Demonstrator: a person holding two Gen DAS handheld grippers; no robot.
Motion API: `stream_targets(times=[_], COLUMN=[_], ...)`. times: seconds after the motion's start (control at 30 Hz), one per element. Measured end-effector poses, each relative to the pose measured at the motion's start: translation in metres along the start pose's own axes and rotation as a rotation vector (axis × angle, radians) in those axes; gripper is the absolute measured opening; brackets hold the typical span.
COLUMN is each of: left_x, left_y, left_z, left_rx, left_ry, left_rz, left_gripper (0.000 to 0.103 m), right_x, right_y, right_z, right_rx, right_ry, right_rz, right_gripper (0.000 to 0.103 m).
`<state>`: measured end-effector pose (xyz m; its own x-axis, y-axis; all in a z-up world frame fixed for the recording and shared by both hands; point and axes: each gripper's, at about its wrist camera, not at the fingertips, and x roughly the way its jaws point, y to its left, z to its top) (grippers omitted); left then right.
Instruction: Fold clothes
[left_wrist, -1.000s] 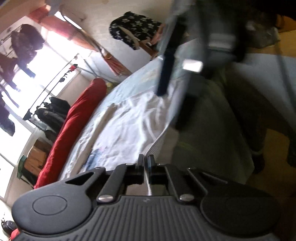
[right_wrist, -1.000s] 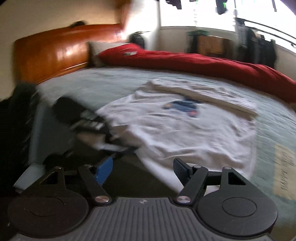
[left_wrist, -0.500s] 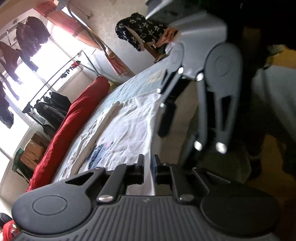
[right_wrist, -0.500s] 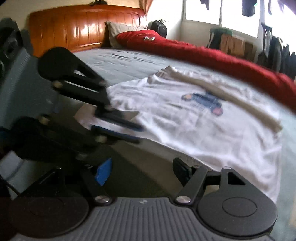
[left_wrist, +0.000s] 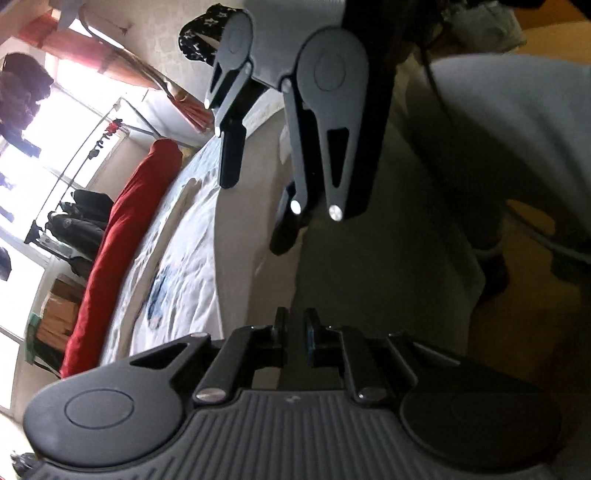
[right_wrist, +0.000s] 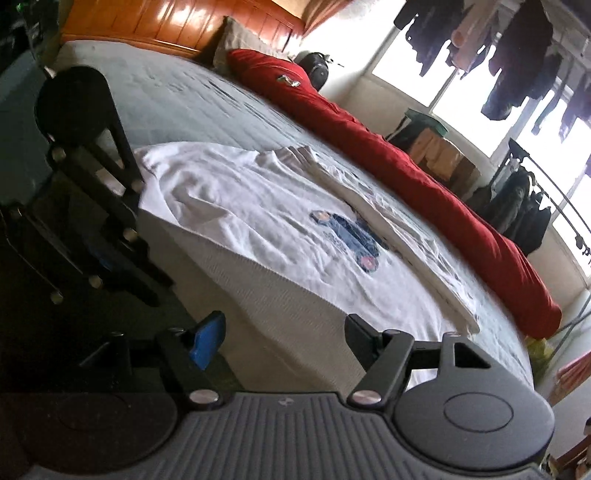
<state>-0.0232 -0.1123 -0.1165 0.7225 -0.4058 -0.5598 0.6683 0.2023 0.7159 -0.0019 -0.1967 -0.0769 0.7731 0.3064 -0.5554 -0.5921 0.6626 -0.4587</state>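
Note:
A white T-shirt with a blue print lies spread on the bed, its far side folded over. It also shows in the left wrist view. My right gripper is open and empty, off the near bed edge. My left gripper has its jaws nearly closed with a narrow gap and holds nothing. It hangs beside the bed edge. The right gripper shows ahead of it in the left wrist view, and the left gripper shows at the left of the right wrist view.
A red duvet roll lies along the far side of the bed. A wooden headboard stands at the back. A clothes rack stands by the window. The mattress side is right in front of the right gripper.
Both grippers have pulled back from the shirt to the near bed edge. The left gripper's jaws have parted slightly. The right gripper stays open.

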Motion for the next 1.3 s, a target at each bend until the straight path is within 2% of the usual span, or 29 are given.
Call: stream_targets(times=[0.17, 0.3, 0.37, 0.4, 0.5, 0.63, 0.8, 0.93, 1.1, 1.2, 1.23, 1.3], left_x=[0.01, 0.015, 0.016, 0.017, 0.015, 0.01, -0.01, -0.014, -0.016, -0.025, -0.03, -0.038], left_y=[-0.004, -0.007, -0.006, -0.005, -0.002, 0.01, 0.014, 0.018, 0.014, 0.014, 0.019, 0.032], left_z=[0.013, 0.02, 0.023, 0.023, 0.025, 0.027, 0.029, 0.024, 0.017, 0.01, 0.007, 0.001], left_rx=[0.038, 0.085, 0.079, 0.073, 0.058, 0.004, -0.044, -0.113, -0.175, -0.159, -0.177, -0.22], left_ry=[0.011, 0.017, 0.019, 0.021, 0.014, -0.014, -0.048, -0.029, -0.018, -0.008, -0.01, -0.013], left_rz=[0.019, 0.043, 0.041, 0.035, 0.03, 0.058, -0.03, -0.105, -0.227, -0.205, -0.192, -0.172], left_gripper=[0.015, 0.027, 0.029, 0.027, 0.003, 0.001, 0.001, 0.0, 0.0, 0.003, 0.008, 0.011], right_x=[-0.005, -0.008, -0.008, -0.008, -0.01, -0.017, -0.032, -0.047, -0.05, -0.048, -0.048, -0.048], right_y=[0.0, -0.002, -0.003, -0.004, -0.005, -0.006, -0.007, -0.012, -0.019, -0.025, -0.028, -0.035], right_z=[-0.003, -0.005, -0.007, -0.007, -0.01, -0.011, -0.009, -0.008, -0.014, -0.022, -0.024, -0.028], right_rx=[0.022, 0.038, 0.052, 0.057, 0.082, 0.098, 0.109, 0.143, 0.195, 0.231, 0.246, 0.28], right_ry=[-0.011, -0.02, -0.02, -0.022, -0.028, -0.045, -0.087, -0.128, -0.114, -0.095, -0.091, -0.086], right_rz=[0.006, 0.006, 0.009, 0.009, 0.012, 0.007, -0.01, -0.003, 0.014, 0.011, 0.012, 0.011], right_gripper=[0.076, 0.076, 0.076, 0.076, 0.076, 0.076, 0.076, 0.076, 0.077, 0.077, 0.077, 0.077])
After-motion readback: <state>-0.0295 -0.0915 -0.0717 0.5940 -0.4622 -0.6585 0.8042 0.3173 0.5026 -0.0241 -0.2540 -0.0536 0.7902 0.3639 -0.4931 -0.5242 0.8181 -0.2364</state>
